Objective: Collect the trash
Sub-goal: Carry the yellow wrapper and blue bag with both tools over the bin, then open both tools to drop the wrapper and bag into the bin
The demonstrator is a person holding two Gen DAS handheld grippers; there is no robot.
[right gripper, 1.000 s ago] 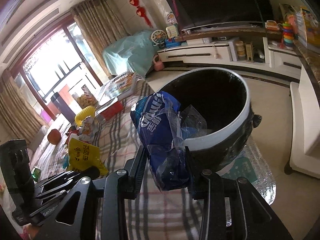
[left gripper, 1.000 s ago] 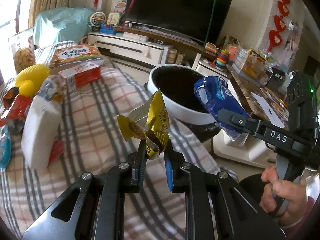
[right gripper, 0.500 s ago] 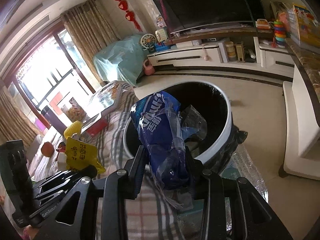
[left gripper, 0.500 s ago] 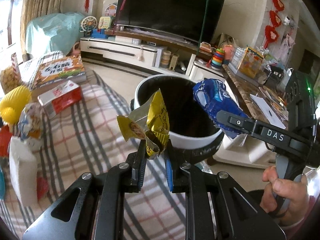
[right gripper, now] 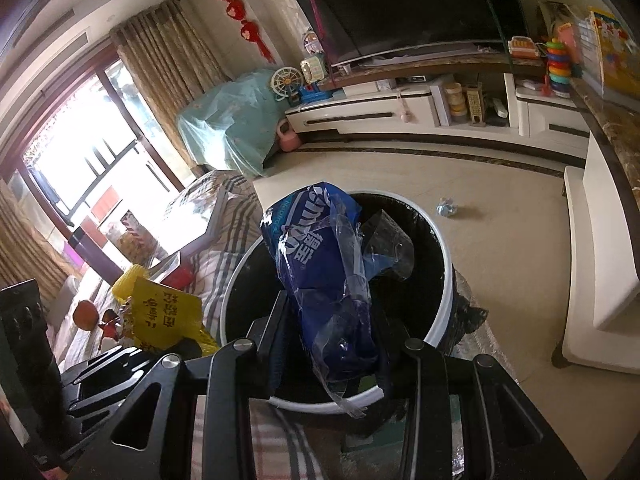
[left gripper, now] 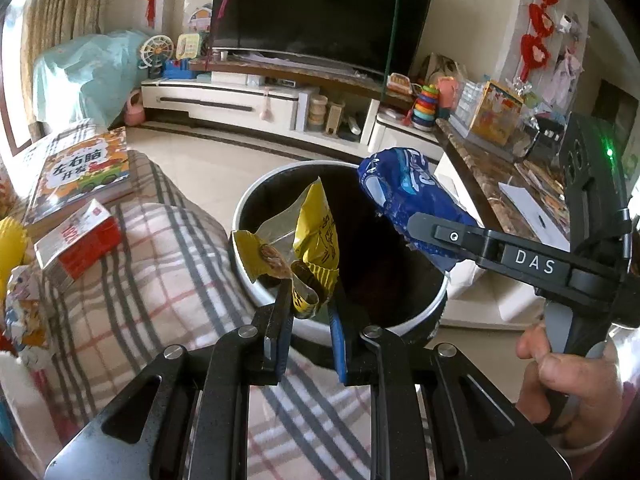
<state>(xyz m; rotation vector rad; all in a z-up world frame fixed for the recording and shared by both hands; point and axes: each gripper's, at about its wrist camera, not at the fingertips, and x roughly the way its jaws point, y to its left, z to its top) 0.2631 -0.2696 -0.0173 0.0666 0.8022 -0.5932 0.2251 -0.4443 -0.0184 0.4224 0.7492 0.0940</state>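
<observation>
My left gripper is shut on a crumpled yellow snack wrapper and holds it over the near rim of a round white trash bin with a black liner. My right gripper is shut on a blue plastic wrapper above the same bin. In the left wrist view the right gripper comes in from the right with the blue wrapper over the bin's far right side. The yellow wrapper shows at the left of the right wrist view.
A plaid-covered table lies left of the bin with a red-and-white box, a picture book and more wrappers. A crumpled scrap lies on the floor. A TV cabinet stands beyond.
Both grippers have moved forward from over the table to above the bin's opening, each still holding its wrapper. The bin now sits directly under the fingertips.
</observation>
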